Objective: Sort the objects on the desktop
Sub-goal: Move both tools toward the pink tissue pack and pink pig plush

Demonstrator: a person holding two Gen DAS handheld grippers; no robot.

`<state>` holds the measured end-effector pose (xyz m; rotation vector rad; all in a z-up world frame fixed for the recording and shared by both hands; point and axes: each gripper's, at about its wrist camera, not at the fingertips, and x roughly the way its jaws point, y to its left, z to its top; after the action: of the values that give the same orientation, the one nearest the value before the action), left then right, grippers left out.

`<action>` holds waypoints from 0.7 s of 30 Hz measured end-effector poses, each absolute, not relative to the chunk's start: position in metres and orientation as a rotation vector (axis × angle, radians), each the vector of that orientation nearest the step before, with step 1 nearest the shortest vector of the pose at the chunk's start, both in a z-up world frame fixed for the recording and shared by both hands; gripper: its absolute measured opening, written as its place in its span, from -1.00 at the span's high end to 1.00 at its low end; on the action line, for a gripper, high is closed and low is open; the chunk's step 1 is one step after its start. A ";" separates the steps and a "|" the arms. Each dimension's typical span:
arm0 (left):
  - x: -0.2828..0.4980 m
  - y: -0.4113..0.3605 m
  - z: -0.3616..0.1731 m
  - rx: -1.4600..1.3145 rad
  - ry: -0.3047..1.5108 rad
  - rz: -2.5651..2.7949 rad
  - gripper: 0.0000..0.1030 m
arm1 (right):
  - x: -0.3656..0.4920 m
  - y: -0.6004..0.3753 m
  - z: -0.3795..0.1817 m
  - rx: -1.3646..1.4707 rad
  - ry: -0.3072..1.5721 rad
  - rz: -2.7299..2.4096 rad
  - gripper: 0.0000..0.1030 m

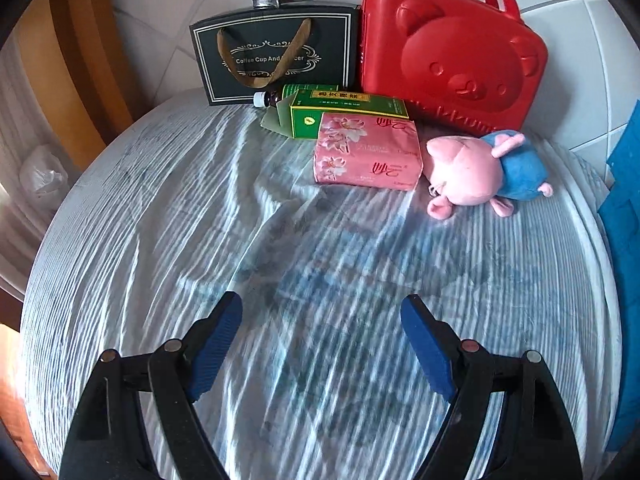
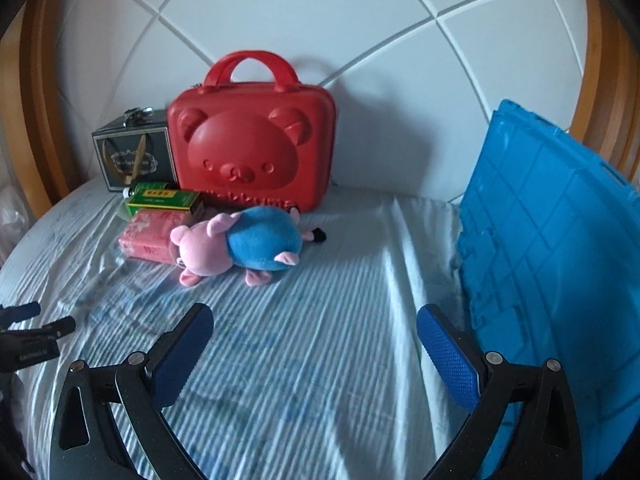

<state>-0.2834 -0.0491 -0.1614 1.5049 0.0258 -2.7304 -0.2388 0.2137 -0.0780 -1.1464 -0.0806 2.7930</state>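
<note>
A pink pig plush in a blue shirt lies on the striped sheet beside a pink tissue pack. Behind them lie a green box and a small bottle. A red bear-faced case and a black gift bag stand at the back. My left gripper is open and empty, well short of the objects. My right gripper is open and empty, in front of the plush.
A blue plastic crate stands at the right, close to my right gripper. A white padded headboard rises behind the objects. The left gripper's fingertips show at the left edge of the right wrist view.
</note>
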 end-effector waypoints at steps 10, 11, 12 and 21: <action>-0.408 0.015 -0.196 1.472 -0.136 -2.834 -0.58 | -0.327 0.225 -0.141 -1.273 -0.037 2.756 -1.00; -0.417 0.020 -0.202 1.467 -0.170 -2.824 -0.58 | -0.331 0.226 -0.143 -1.273 -0.037 2.754 -1.00; -0.425 0.022 -0.207 1.463 -0.186 -2.811 -0.58 | -0.335 0.227 -0.146 -1.275 -0.037 2.752 -1.00; -0.403 -0.063 -0.229 1.427 -0.086 -2.596 -0.65 | -0.361 0.219 -0.163 -1.334 -0.014 2.765 -1.00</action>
<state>-0.4032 -0.0627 -0.2291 1.4271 -0.0863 -2.5956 -0.3614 0.2192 -0.1631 -1.3338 -0.0135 2.7646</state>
